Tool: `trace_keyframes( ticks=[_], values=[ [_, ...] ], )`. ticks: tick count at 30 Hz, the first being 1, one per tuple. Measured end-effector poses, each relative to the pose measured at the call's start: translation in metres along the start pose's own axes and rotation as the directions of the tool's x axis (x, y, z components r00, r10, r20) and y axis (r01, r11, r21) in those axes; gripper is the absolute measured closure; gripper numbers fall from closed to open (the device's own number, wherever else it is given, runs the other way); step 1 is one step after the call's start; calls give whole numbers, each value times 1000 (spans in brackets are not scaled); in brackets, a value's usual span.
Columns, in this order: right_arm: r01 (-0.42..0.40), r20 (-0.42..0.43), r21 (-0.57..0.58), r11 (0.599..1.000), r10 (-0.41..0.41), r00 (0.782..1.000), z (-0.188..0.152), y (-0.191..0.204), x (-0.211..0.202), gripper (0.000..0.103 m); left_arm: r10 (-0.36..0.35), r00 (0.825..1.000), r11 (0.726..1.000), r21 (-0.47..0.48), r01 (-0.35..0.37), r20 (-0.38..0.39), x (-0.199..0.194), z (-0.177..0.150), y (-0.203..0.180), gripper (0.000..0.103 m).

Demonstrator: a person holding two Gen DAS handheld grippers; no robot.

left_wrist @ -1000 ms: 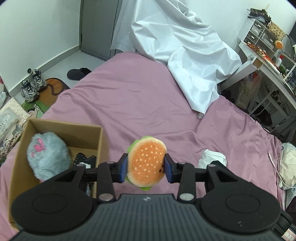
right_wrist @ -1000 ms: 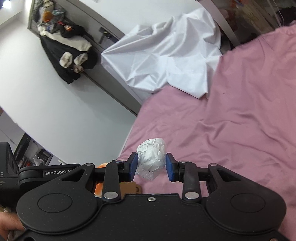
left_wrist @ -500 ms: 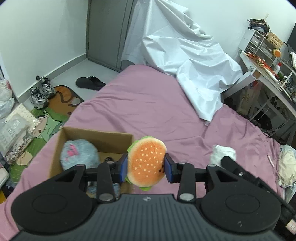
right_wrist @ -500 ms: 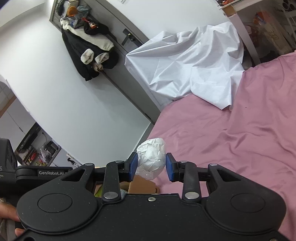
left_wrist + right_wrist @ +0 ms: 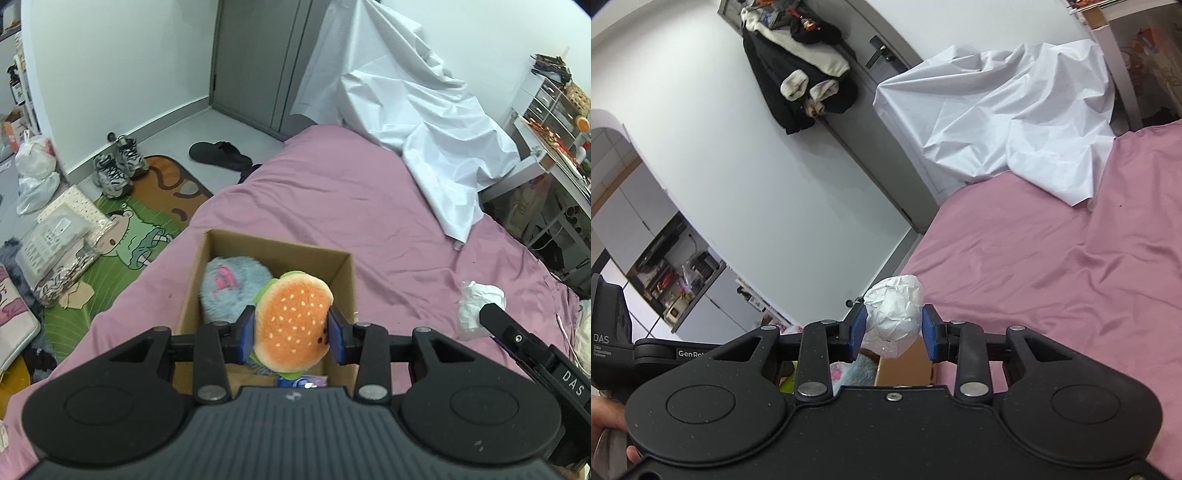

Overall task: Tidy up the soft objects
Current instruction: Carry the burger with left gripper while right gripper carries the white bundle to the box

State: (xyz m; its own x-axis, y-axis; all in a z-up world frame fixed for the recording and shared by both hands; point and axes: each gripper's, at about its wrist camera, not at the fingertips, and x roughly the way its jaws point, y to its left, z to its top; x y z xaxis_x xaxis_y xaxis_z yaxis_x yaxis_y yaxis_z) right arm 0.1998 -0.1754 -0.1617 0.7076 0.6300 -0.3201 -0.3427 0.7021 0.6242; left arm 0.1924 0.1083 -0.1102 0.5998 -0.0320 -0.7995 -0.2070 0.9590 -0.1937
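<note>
My left gripper point(image 5: 291, 334) is shut on a plush hamburger point(image 5: 291, 325) and holds it above an open cardboard box point(image 5: 273, 245) on the pink bed. A grey fluffy plush with pink marks point(image 5: 231, 286) lies in the box. My right gripper point(image 5: 894, 328) is shut on a crumpled white ball point(image 5: 894, 317), above the box's right edge point(image 5: 905, 365). That ball point(image 5: 478, 306) and the right gripper's body show at the right of the left wrist view.
The pink bed sheet point(image 5: 351, 206) spreads beyond the box. A white sheet point(image 5: 406, 99) drapes over its far end. Shoes point(image 5: 114, 168), a slipper point(image 5: 219, 153), bags and a mat lie on the floor at the left. A desk point(image 5: 546, 155) stands at the right.
Both grippers have moved left towards the box with their loads. The hamburger is now over the box opening, and the white ball is near its right edge.
</note>
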Motion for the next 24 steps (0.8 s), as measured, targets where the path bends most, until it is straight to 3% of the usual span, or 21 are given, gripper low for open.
trace_keyframes(
  ticks=[15, 18, 24],
  values=[
    [4, -48, -61, 998, -7, 999, -23, 37, 20, 71, -1, 996, 995, -100, -9, -90, 24, -15, 44, 63],
    [6, -60, -74, 997, -10, 998, -28, 45, 25, 71, 19, 992, 994, -108, -33, -121, 29, -17, 52, 60],
    [-10, -89, -94, 996, 2, 996, -37, 63, 34, 70, -6, 990, 987, -158, -17, -139, 31, -17, 71, 53]
  ],
)
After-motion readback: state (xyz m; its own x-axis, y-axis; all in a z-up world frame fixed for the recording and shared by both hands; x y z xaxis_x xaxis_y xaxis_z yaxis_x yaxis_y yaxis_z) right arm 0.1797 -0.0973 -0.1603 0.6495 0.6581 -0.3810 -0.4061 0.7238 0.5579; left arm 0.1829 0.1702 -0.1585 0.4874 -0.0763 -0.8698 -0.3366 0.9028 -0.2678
